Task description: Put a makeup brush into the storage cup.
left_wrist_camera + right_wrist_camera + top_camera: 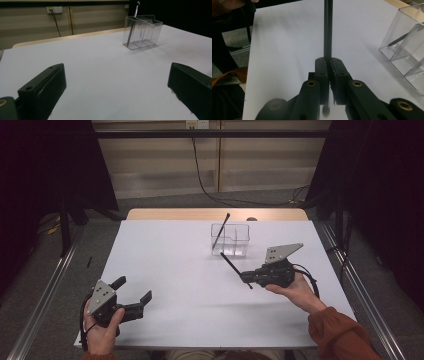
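A clear divided plastic container (pixel 238 241) stands on the far middle of the white table (pixel 190 270). One thin black stick (pixel 221 229) leans in its left compartment. My right gripper (pixel 245 279) hovers just in front of the container, shut on a second black stick (pixel 230 263) that points up and to the left. In the right gripper view the jaws (pixel 330 65) pinch that stick (pixel 327 30) near its lower end, with the container (pixel 409 50) to the right. My left gripper (pixel 134 289) rests at the near left corner, open with nothing between its fingers (pixel 47 85).
The left gripper view looks across bare table to the container (pixel 142 31) with its stick (pixel 132 25). A wooden strip (pixel 215 214) borders the table's far edge. Metal rails run along both sides, and a cable hangs down the back wall.
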`<action>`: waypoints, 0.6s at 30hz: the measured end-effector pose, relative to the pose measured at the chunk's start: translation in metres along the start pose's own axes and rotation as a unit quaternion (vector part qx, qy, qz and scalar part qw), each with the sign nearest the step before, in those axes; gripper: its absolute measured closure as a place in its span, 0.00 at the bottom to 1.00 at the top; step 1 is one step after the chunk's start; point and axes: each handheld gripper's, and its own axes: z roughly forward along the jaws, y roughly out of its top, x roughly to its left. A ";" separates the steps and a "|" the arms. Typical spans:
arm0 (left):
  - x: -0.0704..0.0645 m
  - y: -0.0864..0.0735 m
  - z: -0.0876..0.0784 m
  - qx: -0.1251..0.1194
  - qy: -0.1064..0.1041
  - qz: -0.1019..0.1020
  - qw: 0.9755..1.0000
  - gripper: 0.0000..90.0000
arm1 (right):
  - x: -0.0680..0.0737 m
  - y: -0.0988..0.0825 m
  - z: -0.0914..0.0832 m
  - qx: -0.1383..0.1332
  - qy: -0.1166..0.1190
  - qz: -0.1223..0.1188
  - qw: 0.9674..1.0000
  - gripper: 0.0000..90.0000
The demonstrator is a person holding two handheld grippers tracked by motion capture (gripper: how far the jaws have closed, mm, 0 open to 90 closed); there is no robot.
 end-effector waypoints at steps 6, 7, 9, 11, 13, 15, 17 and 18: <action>0.000 0.000 0.000 -0.001 -0.001 0.000 1.000 0.02 | -0.001 0.009 0.010 0.012 0.012 -0.007 1.000 0.94; 0.000 0.000 0.000 -0.001 -0.001 -0.001 1.000 0.02 | -0.001 0.010 0.011 0.014 0.015 -0.006 1.000 0.94; 0.000 0.000 0.000 -0.001 -0.001 -0.001 1.000 0.02 | -0.001 0.012 0.013 0.021 0.016 -0.009 1.000 0.94; 0.000 0.000 0.000 -0.002 -0.001 -0.003 1.000 0.02 | -0.001 0.012 0.015 0.031 0.020 -0.011 0.999 0.94; 0.000 0.000 0.001 -0.002 -0.001 -0.003 1.000 0.02 | -0.002 0.013 0.017 0.045 0.021 -0.018 0.999 0.94; 0.000 0.000 0.001 -0.001 -0.001 -0.003 1.000 0.02 | -0.002 0.013 0.018 0.066 0.021 -0.023 0.997 0.94; 0.000 0.000 0.001 0.000 -0.002 -0.002 1.000 0.02 | -0.003 0.014 0.018 0.083 0.019 -0.028 0.996 0.94; 0.000 0.000 0.001 0.002 -0.003 -0.002 1.000 0.02 | -0.005 0.014 0.018 0.091 0.019 -0.031 0.995 0.94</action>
